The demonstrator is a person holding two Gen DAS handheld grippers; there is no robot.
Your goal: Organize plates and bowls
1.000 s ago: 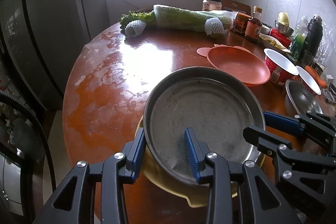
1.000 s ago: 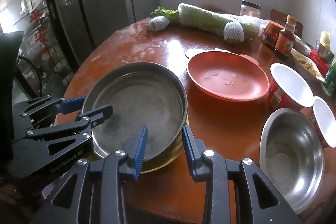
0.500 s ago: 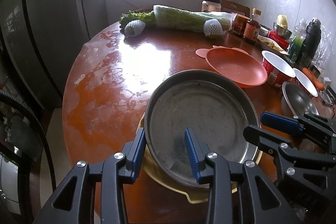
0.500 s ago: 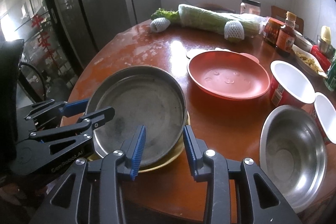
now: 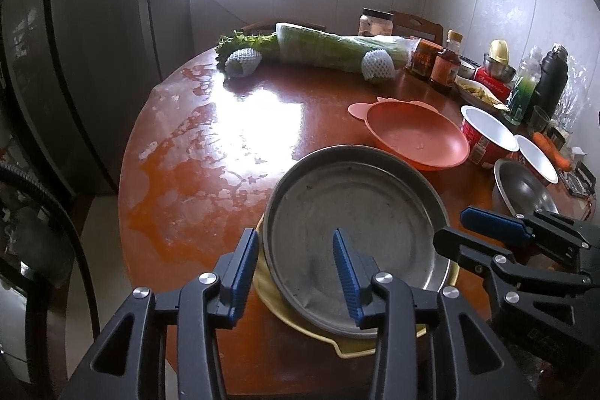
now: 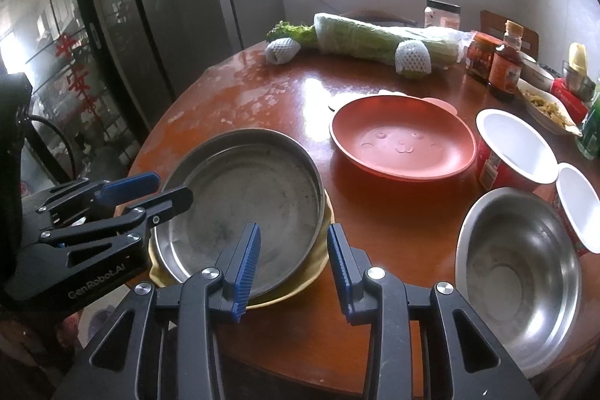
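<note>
Round grey metal pan [image 5: 356, 231] sits nested on a flat yellow plate [image 5: 360, 343] at the near edge of the round red-brown wooden counter [image 5: 232, 145]; yellow rim shows under the pan on the near side.

Left tongs [image 5: 296, 272] straddle the pan's near-left rim: one blue pad outside the wall, the other inside over the pan floor. Jaws are opening, the rim betw. them, pads not pressing on it – released. In the right wrist view they [image 6: 150, 190] come in from the left, over the pan's [image 6: 243, 197] left edge.

Right tongs [image 6: 292, 265] straddle the near-right edge of the pan/plate stack, left pad over the pan floor, right pad outside past the yellow plate [image 6: 311, 272]. Gap each side, no contact seen – released, holding nothing. From the left wrist view they [image 5: 472, 227] sit at the pan's right side.

To the right of the pan, apart from it: salmon-pink plastic plate w/ a face moulded in [image 6: 401, 145]. Further right, a red paper cup w/ white inside [image 6: 513, 152], a second one [image 6: 577, 205] just beside it, and a shiny steel bowl [image 6: 517, 272] at the near-right edge.

At the far side: long wrapped green cabbage [image 6: 378, 40], two foam-netted fruits [image 6: 281, 49], jars and sauce bottles [image 6: 506, 66].
</note>
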